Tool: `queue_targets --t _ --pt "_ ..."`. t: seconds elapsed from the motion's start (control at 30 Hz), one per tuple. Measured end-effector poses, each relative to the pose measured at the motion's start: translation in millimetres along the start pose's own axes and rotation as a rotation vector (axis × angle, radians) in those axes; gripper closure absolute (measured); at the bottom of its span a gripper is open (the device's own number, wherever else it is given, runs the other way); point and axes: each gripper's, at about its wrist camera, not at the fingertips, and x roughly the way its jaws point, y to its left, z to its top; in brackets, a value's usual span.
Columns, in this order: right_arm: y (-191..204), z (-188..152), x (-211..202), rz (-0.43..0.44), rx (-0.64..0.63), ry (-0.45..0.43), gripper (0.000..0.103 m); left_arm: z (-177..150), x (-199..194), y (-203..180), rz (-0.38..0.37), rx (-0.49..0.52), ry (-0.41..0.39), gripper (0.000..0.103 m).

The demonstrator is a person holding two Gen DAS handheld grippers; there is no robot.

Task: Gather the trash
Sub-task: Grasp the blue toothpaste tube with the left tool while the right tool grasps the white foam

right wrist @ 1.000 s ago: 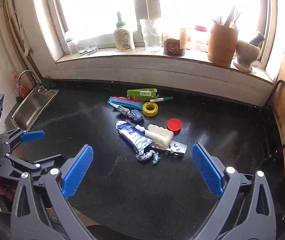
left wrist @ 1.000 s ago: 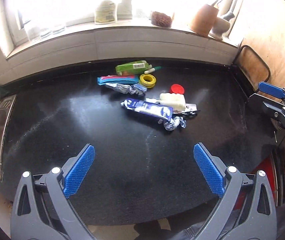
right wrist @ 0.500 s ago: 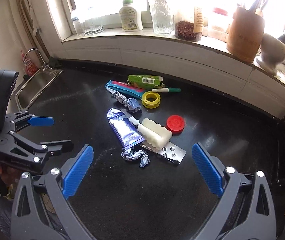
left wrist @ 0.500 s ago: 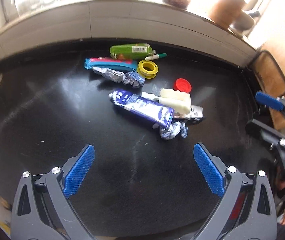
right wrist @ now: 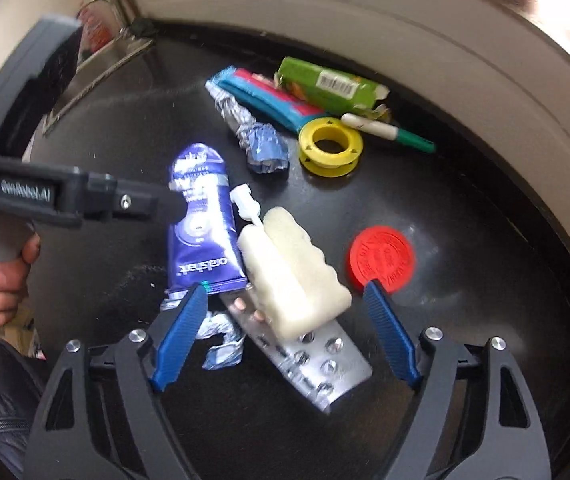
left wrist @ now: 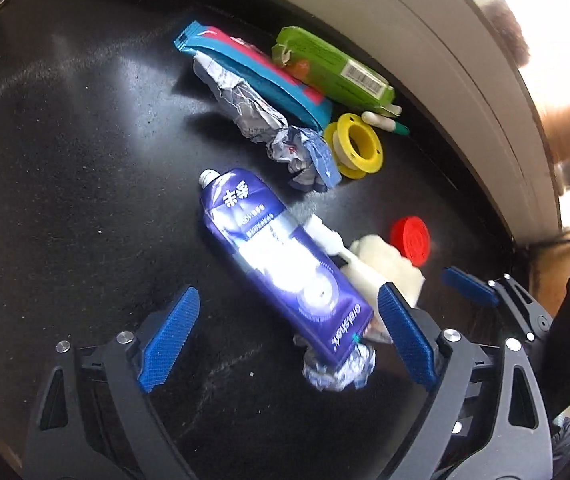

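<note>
Trash lies in a cluster on the black counter (left wrist: 65,184). A flattened blue tube (left wrist: 281,268) (right wrist: 201,224) lies between the open fingers of my left gripper (left wrist: 289,336), with a crumpled foil wrapper (left wrist: 337,368) at its end. My right gripper (right wrist: 285,332) is open over a white sponge brush (right wrist: 293,272) and a silver blister pack (right wrist: 317,364). Farther back lie a crumpled silver-blue wrapper (left wrist: 269,128), a teal-pink wrapper (left wrist: 253,68), a green carton (left wrist: 333,68), a yellow tape spool (right wrist: 331,146), a red cap (right wrist: 383,258) and a white-green pen (right wrist: 389,132).
A pale tiled wall (left wrist: 425,32) rises behind the counter. A steel sink (right wrist: 101,64) lies at the far left in the right wrist view. The left gripper's body (right wrist: 65,196) reaches in from the left there; the right gripper's finger (left wrist: 469,286) shows at the left wrist view's right.
Both grippers have moved down and forward to the trash cluster. The left now straddles the blue tube; the right now straddles the sponge brush and blister pack. Both stay open.
</note>
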Motion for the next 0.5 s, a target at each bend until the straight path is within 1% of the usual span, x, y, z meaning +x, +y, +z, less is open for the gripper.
queue_targets --t 0.07,0.13,0.23,0.27,0.3,0.33,0.4,0.43,0.5 --pt "-3 4 10 0.013 -0.038 0.013 0.03 3 8 1 -0.017 -0.033 0.005 0.018" --pt "-6 6 18 0.04 -0.051 0.029 0.033 4 16 3 -0.009 -0.064 0.019 0.023" --pt "-8 6 27 0.056 -0.063 0.045 0.046 5 24 7 -0.023 -0.106 0.015 0.037" --pt "-8 5 29 0.067 -0.065 0.05 0.051 5 27 7 -0.015 -0.109 0.018 0.047" --pt "-7 3 30 0.07 -0.067 0.051 0.053 6 29 7 -0.012 -0.106 0.022 0.056" --pt "-7 2 31 0.072 -0.069 0.052 0.055 6 31 7 -0.009 -0.1 0.025 0.061" --pt "-5 -1 30 0.075 -0.067 0.052 0.062 6 34 5 -0.017 -0.097 0.027 0.08" --pt "-4 -2 28 0.076 -0.063 0.048 0.065 6 33 4 -0.011 -0.1 0.022 0.083" --pt "-4 -5 21 0.065 -0.045 0.038 0.073 5 28 3 -0.003 -0.091 0.01 0.089"
